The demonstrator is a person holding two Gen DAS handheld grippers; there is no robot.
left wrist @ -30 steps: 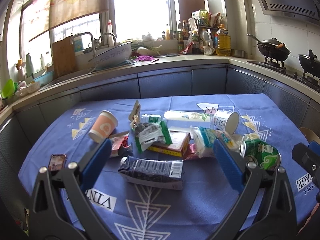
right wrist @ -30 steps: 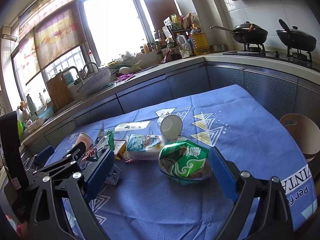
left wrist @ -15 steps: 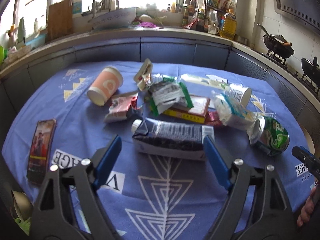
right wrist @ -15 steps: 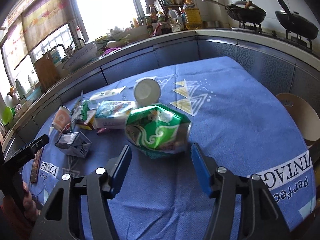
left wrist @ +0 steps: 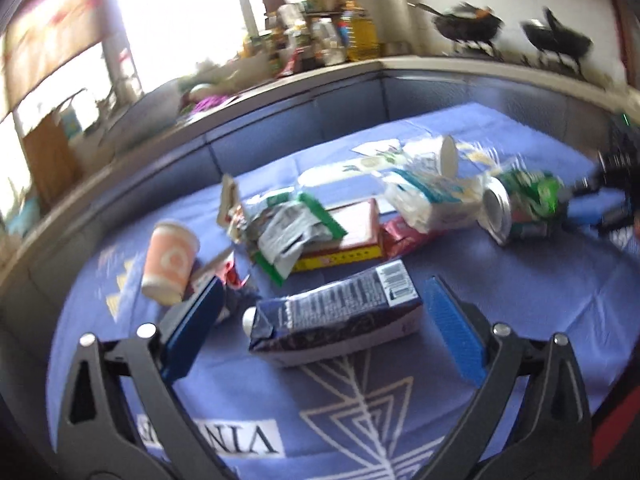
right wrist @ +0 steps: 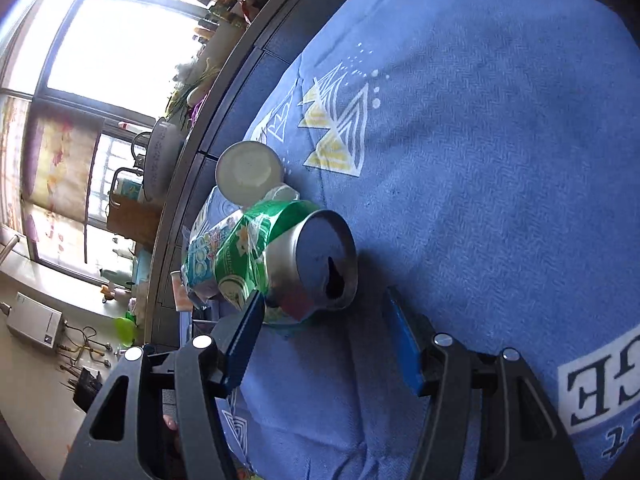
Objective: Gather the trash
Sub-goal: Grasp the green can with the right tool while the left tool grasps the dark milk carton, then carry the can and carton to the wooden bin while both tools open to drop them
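A: What sits nearest the left tool (left wrist: 324, 328)?

B: A dark drink carton (left wrist: 336, 314), lying on its side on the blue-clothed worktop (left wrist: 520, 296). It lies between the blue pads (left wrist: 454, 330), which stand well apart and clear of it on both sides. Those jaws have just swung wide again.

A: And beyond the carton?

B: To the tool's left, a peach paper cup (left wrist: 170, 260) on its side with a red wrapper (left wrist: 232, 276) beside it. Straight ahead, a crumpled green-edged packet (left wrist: 292, 232) rests on a flat red and yellow box (left wrist: 348, 240). Farther to the right, a white and teal bag (left wrist: 432, 196), then the crushed green can (left wrist: 520, 208).

A: The right tool (right wrist: 324, 336)?

B: Rolled hard sideways. Its jaws are partly apart, having narrowed a moment ago and then held. The green can lies on its side just ahead, open end toward the camera; the left pad (right wrist: 244, 336) overlaps the can's lower edge, though I cannot tell whether it touches, and the right pad is clear of it.

A: Past the can?

B: The teal bag against it, then a white cup (right wrist: 248, 172).
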